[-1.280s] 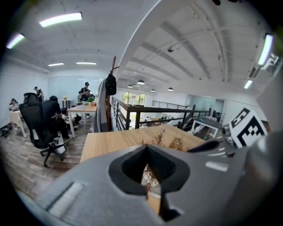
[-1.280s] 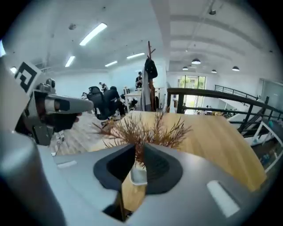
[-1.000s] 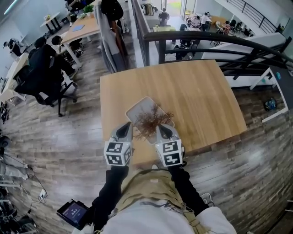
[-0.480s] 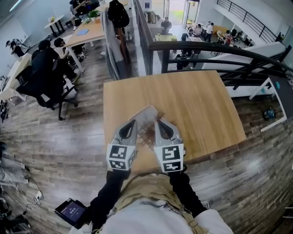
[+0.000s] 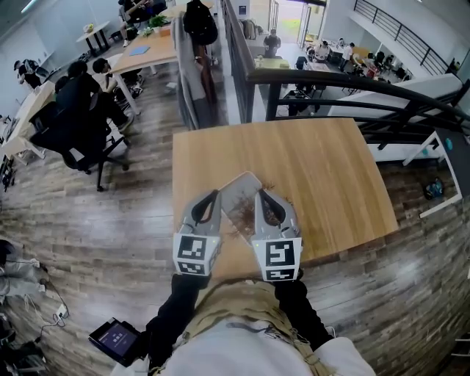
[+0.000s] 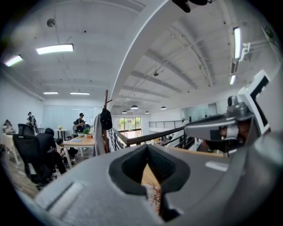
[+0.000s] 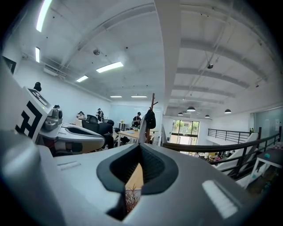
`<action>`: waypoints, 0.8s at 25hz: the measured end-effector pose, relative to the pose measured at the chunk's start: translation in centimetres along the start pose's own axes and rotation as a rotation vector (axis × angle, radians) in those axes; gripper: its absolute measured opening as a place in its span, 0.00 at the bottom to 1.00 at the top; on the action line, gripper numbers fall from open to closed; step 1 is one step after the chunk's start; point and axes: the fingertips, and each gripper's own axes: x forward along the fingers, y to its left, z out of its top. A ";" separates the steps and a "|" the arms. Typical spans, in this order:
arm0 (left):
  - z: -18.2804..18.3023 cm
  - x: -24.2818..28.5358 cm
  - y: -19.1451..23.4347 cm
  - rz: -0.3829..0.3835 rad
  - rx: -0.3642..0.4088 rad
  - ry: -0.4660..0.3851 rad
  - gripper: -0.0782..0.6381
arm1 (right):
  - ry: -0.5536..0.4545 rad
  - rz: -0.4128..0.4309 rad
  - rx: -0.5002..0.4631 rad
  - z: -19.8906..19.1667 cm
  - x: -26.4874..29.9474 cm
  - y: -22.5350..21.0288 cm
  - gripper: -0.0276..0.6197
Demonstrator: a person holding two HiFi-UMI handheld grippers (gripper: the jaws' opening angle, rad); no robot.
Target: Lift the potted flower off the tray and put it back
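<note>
Currently the left gripper (image 5: 212,197) and the right gripper (image 5: 260,195) are hanging side by side over the near part of the wooden table (image 5: 316,169). Each one's jaws are pressing tip to tip, pinching nothing. The potted flower (image 5: 247,215), a dry brown sprig, is showing between the two grippers, above the pale tray (image 5: 233,191). Whether its pot is touching the tray I cannot tell.

Bright, even office light. Ceiling strips (image 6: 55,48) at ten o'clock in left gripper view, slightly blown out. Doorway (image 5: 290,9) at twelve o'clock in head view washed white. Heavy fisheye bend, black corners. Up close, right tongs (image 7: 138,163) soft; desk (image 5: 316,169) sharp, faint shadows.
</note>
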 end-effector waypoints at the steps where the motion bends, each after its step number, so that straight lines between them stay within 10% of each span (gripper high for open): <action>1: 0.0 -0.1 0.1 0.001 0.001 -0.001 0.11 | -0.003 0.000 -0.001 0.0 0.0 0.1 0.05; 20: 0.5 0.0 1.5 0.005 0.010 -0.010 0.11 | -0.030 -0.031 -0.015 0.8 0.7 0.2 0.05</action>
